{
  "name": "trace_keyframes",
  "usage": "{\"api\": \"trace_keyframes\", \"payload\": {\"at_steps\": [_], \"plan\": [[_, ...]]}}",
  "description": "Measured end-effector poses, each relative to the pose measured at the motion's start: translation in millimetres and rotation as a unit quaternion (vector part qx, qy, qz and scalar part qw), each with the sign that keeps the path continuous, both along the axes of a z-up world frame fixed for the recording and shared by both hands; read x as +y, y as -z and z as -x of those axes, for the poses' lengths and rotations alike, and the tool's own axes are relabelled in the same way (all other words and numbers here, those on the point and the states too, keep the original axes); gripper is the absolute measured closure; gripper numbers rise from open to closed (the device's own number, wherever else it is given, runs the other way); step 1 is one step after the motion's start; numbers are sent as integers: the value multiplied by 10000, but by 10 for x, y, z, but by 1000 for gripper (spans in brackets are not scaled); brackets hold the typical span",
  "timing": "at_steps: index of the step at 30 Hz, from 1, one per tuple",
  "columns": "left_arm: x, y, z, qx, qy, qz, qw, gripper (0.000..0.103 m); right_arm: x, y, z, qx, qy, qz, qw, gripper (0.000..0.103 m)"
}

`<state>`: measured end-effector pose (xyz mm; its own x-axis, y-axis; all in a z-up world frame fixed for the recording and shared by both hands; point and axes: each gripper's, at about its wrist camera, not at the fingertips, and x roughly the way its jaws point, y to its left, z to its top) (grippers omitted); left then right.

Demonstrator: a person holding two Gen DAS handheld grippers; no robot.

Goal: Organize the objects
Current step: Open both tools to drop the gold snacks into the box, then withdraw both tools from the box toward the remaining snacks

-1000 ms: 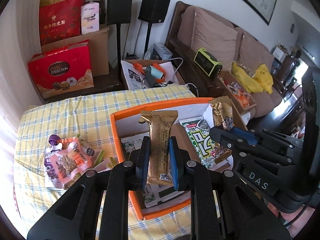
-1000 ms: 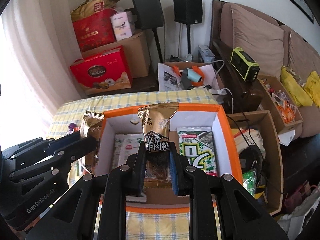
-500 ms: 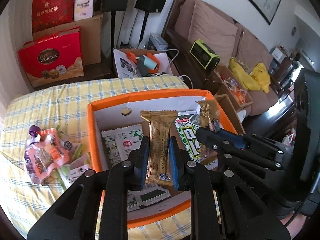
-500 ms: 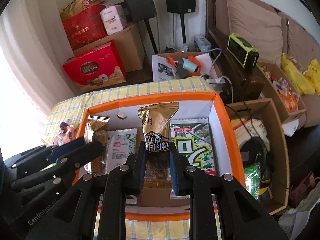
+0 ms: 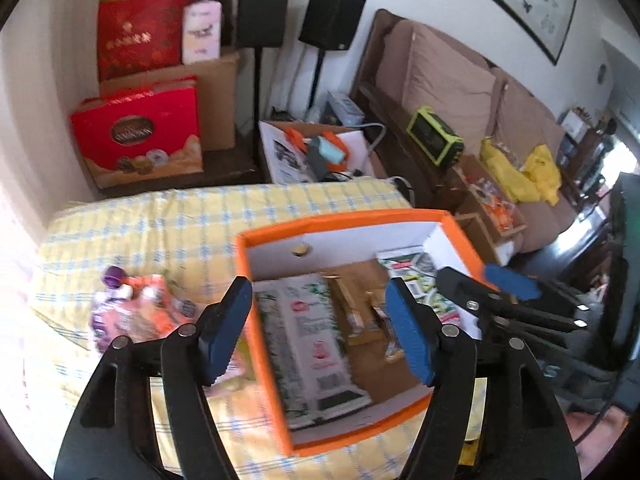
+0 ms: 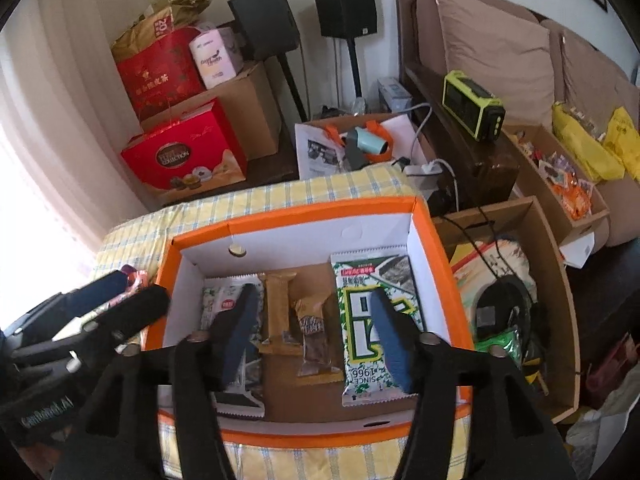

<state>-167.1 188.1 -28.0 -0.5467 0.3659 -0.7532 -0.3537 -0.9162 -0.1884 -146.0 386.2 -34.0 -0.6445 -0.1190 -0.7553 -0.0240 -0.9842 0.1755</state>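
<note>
Now both tongs, the left tongs (image 5: 322,326) and right tongs (image 6: 314,336), are hanging released over the orange box (image 6: 436,248) on the checked desk (image 5: 160,224), gripping nothing. Inside are lying a gold snack bar (image 6: 278,308), a brown jerky packet (image 6: 314,330) and a green seaweed packet (image 6: 362,280).

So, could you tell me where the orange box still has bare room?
The orange box has bare cardboard floor along its near wall, before the gold bar and brown packet. Its middle and sides are crowded with packets.

Black fingers (image 5: 224,320), blue pads (image 6: 390,340), silver screws.
</note>
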Motion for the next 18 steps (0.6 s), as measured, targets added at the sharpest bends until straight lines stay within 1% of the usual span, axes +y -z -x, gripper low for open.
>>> {"api": "trace_keyframes", "payload": {"at_steps": [1,2,3,4,5,6,7,8,12,18], "plan": [[-39,-20,-2,53,-14,33,10000,27,-5,-15,-4,17,-30,54,10000,19],[-76,-41,-8,111,-24,22,9999,19,-6,-23,-7,23,-39,75,10000,17],[-116,-62,-16,177,-64,9,9998,15,-10,-39,-11,49,-42,77,10000,15],[-169,-86,-24,247,-129,13,9996,9,-20,-56,-20,87,-32,26,10000,12],[-209,-103,-26,283,-156,12,9995,7,-35,-72,-27,117,-24,-19,9999,10],[-238,-115,-23,300,-169,20,9994,6,-45,-85,-32,148,-21,-55,9999,4],[-262,-125,-23,312,-179,42,9993,2,-58,-98,-35,170,-32,-72,9998,0],[-291,-135,-27,333,-192,70,9992,0,-62,-105,-39,180,-35,-81,9998,0],[-387,-145,-34,297,-260,142,9991,0,-100,-161,-53,255,-14,-185,9995,0],[-529,-170,-82,391,-305,311,9983,0,-186,-223,-68,333,-64,-238,9991,0]]}}
